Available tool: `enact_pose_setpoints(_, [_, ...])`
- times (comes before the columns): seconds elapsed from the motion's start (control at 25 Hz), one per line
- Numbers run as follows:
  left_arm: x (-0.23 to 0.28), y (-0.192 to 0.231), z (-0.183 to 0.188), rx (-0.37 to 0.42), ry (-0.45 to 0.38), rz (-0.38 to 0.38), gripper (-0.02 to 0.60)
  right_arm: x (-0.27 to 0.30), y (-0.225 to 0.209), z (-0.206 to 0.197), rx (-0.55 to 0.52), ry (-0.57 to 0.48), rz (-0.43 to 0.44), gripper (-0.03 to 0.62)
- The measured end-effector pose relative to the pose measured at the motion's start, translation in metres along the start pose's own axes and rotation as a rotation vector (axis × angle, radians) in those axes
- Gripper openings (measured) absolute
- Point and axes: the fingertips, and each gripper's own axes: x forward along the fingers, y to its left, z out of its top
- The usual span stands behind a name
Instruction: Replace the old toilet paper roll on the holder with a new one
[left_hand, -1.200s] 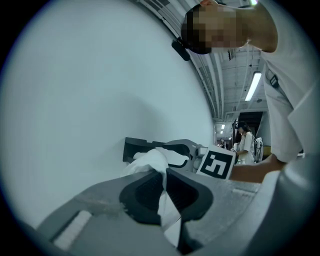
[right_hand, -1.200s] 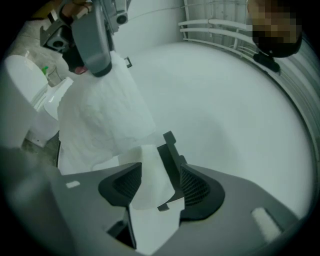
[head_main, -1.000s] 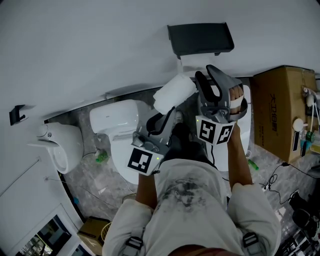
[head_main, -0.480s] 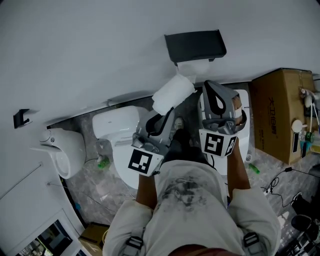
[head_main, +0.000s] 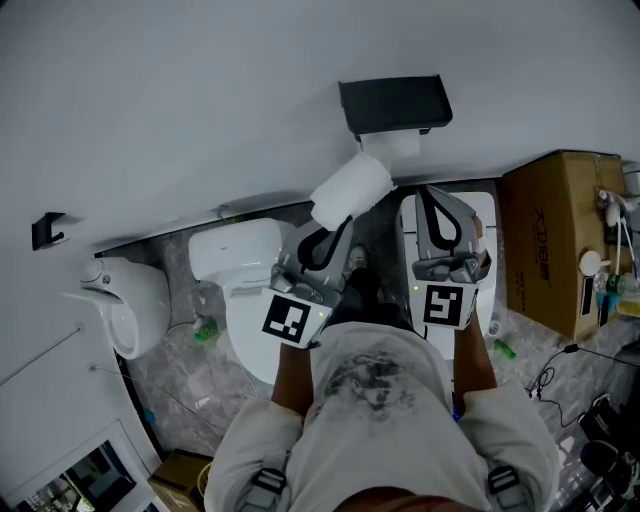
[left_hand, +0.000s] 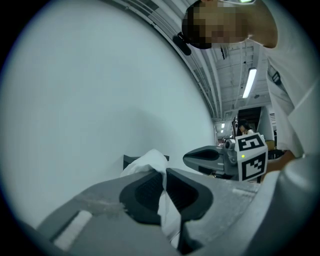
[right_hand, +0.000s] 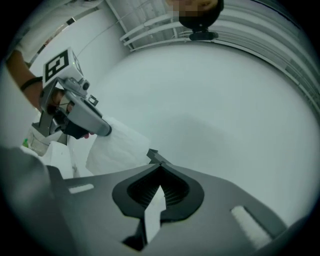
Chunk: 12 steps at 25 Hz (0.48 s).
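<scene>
- Left gripper (left_hand: 164, 172) jaws clamp the loose wrap of the white wrapped toilet paper roll (head_main: 350, 188), held just below the black wall-mounted holder (head_main: 395, 103).
- Right gripper (right_hand: 160, 169) jaws are pressed together, seemingly on a thin white strip (right_hand: 152, 210).
- Likely step: presenting the new roll. Next, clear the white old paper (head_main: 392, 146) off the holder.
- Only the head view shows that paper; the gripper views show the pinches.

The black holder (head_main: 395, 103) is fixed to the white wall (head_main: 200, 100), with the old roll's white paper (head_main: 390, 143) showing under its lower edge. Just below it the new toilet paper roll (head_main: 350, 190), white and soft-wrapped, is held tilted, its wrapping pinched by the left gripper (left_hand: 164, 174). A thin white paper strip (right_hand: 154, 210) is nipped in the right gripper (right_hand: 161, 172).
</scene>
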Motion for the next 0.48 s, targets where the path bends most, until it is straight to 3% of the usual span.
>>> enact_pose_setpoints(0.48, [-0.004, -0.001, 0.003, 0.006, -0.004, -0.002, 0.018, -0.018, 0.004, -0.009, 0.123, 0.054, 0.008, 0.002])
